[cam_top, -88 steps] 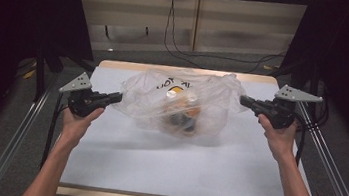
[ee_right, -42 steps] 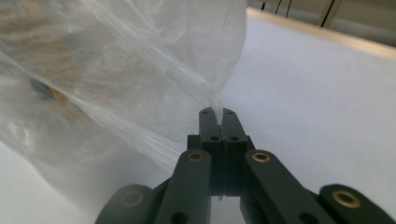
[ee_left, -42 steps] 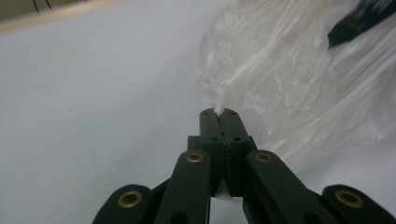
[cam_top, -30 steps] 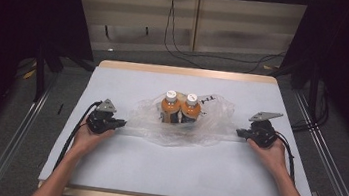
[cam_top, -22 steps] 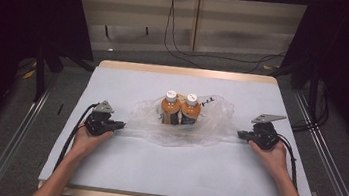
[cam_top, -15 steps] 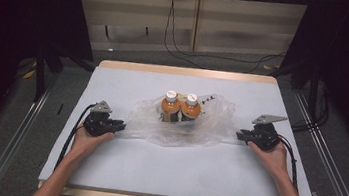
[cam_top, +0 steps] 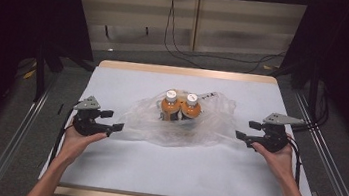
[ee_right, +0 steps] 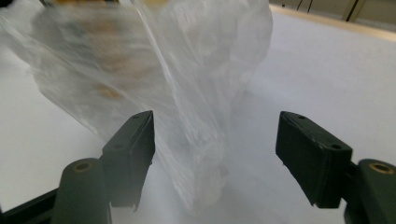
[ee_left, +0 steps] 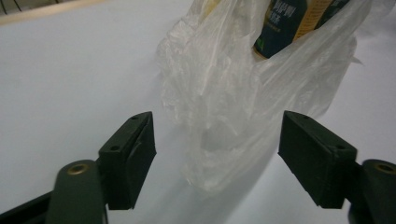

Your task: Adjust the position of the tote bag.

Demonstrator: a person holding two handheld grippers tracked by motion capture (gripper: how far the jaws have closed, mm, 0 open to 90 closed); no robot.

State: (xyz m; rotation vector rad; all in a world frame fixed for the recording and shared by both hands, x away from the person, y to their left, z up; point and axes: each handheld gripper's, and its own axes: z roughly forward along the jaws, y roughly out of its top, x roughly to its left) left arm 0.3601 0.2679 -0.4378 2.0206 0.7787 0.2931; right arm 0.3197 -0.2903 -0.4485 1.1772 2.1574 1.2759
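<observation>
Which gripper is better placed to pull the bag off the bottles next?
Roughly even; slight edge left. The left gripper has bag plastic squarely between its open fingers. The right gripper, also open, sees a thinner fold.

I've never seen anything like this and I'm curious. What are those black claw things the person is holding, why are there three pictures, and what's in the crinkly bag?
Those are hand-held grabbers. The person holds a left gripper and a right gripper, each with two black jaws that pinch.

The big picture comes from a camera high above the white table. The other two come from small cameras riding on each gripper, looking out between its jaws.

On the table lies a clear plastic bag with two orange bottles with white caps standing inside.

Nothing is held right now. Both grippers' jaws have just been opening, and a bag end lies loose between each pair without being pinched.
</observation>
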